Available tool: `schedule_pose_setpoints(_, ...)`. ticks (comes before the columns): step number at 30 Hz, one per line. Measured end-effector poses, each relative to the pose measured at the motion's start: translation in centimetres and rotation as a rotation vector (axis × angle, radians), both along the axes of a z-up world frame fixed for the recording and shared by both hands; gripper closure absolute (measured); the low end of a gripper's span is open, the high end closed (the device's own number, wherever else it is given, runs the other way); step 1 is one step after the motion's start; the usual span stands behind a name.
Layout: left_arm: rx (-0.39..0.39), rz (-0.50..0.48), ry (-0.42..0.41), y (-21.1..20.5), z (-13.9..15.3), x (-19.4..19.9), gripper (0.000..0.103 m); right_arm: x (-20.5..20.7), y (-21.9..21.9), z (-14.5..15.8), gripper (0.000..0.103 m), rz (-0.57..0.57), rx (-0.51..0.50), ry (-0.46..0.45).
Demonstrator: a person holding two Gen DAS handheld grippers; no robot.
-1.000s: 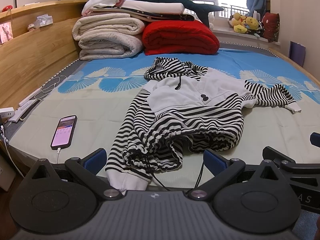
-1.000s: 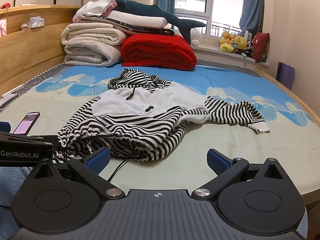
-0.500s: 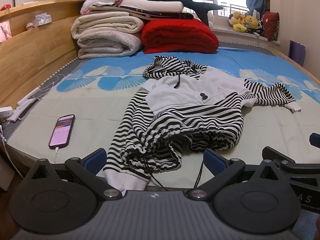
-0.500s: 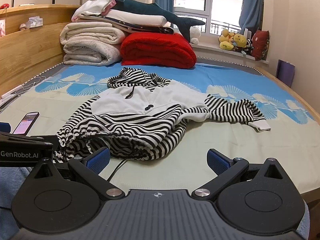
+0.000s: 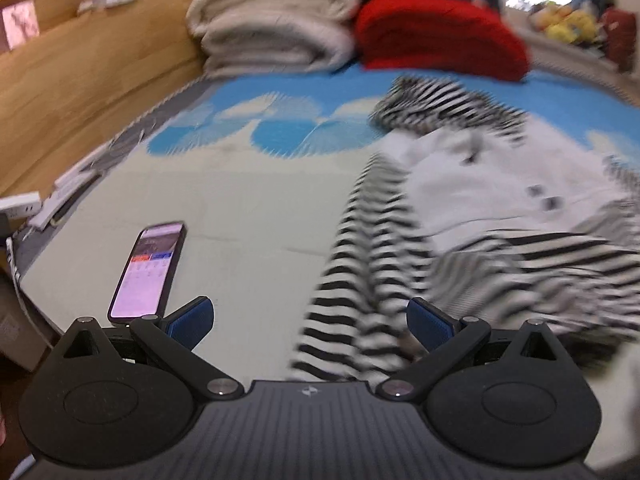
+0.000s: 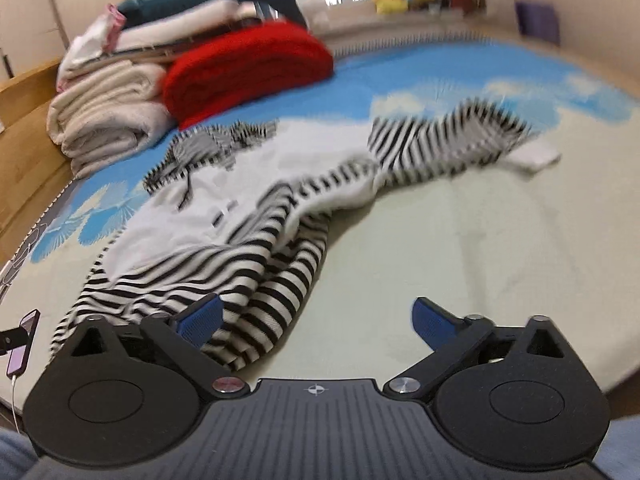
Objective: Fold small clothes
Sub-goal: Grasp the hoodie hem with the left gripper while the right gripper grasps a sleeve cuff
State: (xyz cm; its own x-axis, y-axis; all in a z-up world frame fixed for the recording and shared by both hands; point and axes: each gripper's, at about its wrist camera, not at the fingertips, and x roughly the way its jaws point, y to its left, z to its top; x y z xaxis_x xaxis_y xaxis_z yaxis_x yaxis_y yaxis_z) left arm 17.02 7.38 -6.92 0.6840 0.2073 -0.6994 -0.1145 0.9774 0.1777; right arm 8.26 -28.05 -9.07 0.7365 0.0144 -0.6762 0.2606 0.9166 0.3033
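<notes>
A small black-and-white striped hoodie [image 5: 472, 216] with a white chest panel lies crumpled on the bed, hood toward the far blankets. My left gripper [image 5: 310, 322] hangs open low over its near striped sleeve, which runs between the blue pads without being pinched. In the right wrist view the hoodie [image 6: 224, 224] fills the left half, one sleeve stretched to the right. My right gripper [image 6: 318, 322] is over the striped hem's near corner; its jaws are wide and closing, the left fingertip [image 6: 200, 318] above the cloth, which is not gripped. Both views are motion-blurred.
A lit phone [image 5: 150, 268] on a cable lies on the bed left of the left gripper. Folded pale blankets [image 5: 276, 28] and a red one [image 5: 440, 36] are stacked at the far end. A wooden headboard [image 5: 80, 92] runs along the left.
Both grippers dropped and moved in over the hoodie. The left now sits over the near sleeve; the right rolled and reached the hem. The hoodie has not moved.
</notes>
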Motion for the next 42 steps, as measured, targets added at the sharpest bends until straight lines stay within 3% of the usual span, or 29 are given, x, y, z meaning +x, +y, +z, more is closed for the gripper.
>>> schedule_pose_setpoints(4,0.035,0.04,0.063,1.6,-3.3,3.4,0.0,4.2,0.8,-3.4,0.021,0.081,0.039,0.073)
schedule_pose_setpoints(7,0.045,0.04,0.086,1.8,-5.7,4.3,0.0,6.4,2.6,-4.6,0.024,0.148,0.049,0.058)
schedule_pose_setpoints(8,0.031,0.047,0.108,1.9,-6.5,4.8,0.0,7.1,3.3,-4.8,0.04,0.173,0.041,0.048)
schedule_pose_setpoints(9,0.011,0.052,0.129,1.8,-6.8,5.1,0.0,7.7,3.8,-4.9,0.065,0.216,0.037,0.038)
schedule_pose_setpoints(10,-0.016,0.05,0.139,1.8,-7.0,5.4,0.0,8.1,4.4,-4.7,0.098,0.257,0.027,0.043)
schedule_pose_setpoints(13,-0.016,0.052,0.139,1.6,-7.1,5.7,0.0,7.6,3.8,-1.2,0.102,0.256,-0.013,0.0)
schedule_pose_setpoints(17,-0.046,0.07,0.156,2.2,-7.2,5.9,0.0,3.3,-2.5,4.0,0.102,0.129,-0.116,-0.019)
schedule_pose_setpoints(19,-0.047,0.08,0.173,2.2,-7.3,6.0,0.0,1.4,-6.5,3.7,0.103,0.011,-0.173,0.066)
schedule_pose_setpoints(22,-0.021,0.063,0.179,1.9,-7.4,6.1,0.0,-0.6,-9.8,0.9,0.102,-0.092,-0.172,0.219)
schedule_pose_setpoints(25,0.023,0.055,0.168,1.7,-7.4,6.3,0.0,-0.3,-9.4,-1.0,0.099,-0.118,-0.118,0.278)
schedule_pose_setpoints(27,0.041,0.056,0.171,2.0,-7.1,6.3,0.0,0.5,-9.2,-1.2,0.083,-0.162,-0.069,0.272)
schedule_pose_setpoints(29,0.026,0.06,0.157,2.9,-6.2,6.2,0.0,1.2,-9.2,-0.3,0.031,-0.18,-0.025,0.203)
schedule_pose_setpoints(32,-0.033,0.057,0.136,4.4,-5.2,6.5,0.0,2.7,-9.2,0.9,0.02,-0.151,-0.015,0.093)
schedule_pose_setpoints(34,-0.051,0.002,0.223,4.3,-6.2,7.6,0.0,3.8,-9.2,1.0,0.012,-0.115,-0.055,0.067)
schedule_pose_setpoints(36,-0.1,-0.079,0.306,3.7,-7.5,8.2,0.0,5.5,-9.0,0.0,0.008,-0.043,-0.085,0.103)
schedule_pose_setpoints(37,-0.123,-0.086,0.286,3.5,-7.4,8.1,0.01,6.6,-8.8,-1.1,0.01,-0.008,-0.099,0.145)
schedule_pose_setpoints(38,-0.136,-0.113,0.28,3.3,-7.1,8.1,0.024,7.4,-8.5,-2.3,0.027,0.024,-0.128,0.193)
schedule_pose_setpoints(39,-0.148,-0.167,0.256,3.0,-6.3,8.2,0.082,7.8,-8.1,-3.1,0.053,0.063,-0.165,0.227)
schedule_pose_setpoints(40,-0.146,-0.191,0.257,3.0,-5.6,8.8,0.101,7.7,-8.0,-3.7,0.085,0.072,-0.215,0.242)
schedule_pose_setpoints(41,-0.146,-0.183,0.247,3.6,-4.8,9.7,0.102,7.2,-8.4,-3.3,0.094,0.081,-0.213,0.23)
schedule_pose_setpoints(42,-0.141,-0.174,0.228,4.5,-4.1,10.9,0.102,6.5,-9.0,-2.6,0.094,0.07,-0.173,0.241)
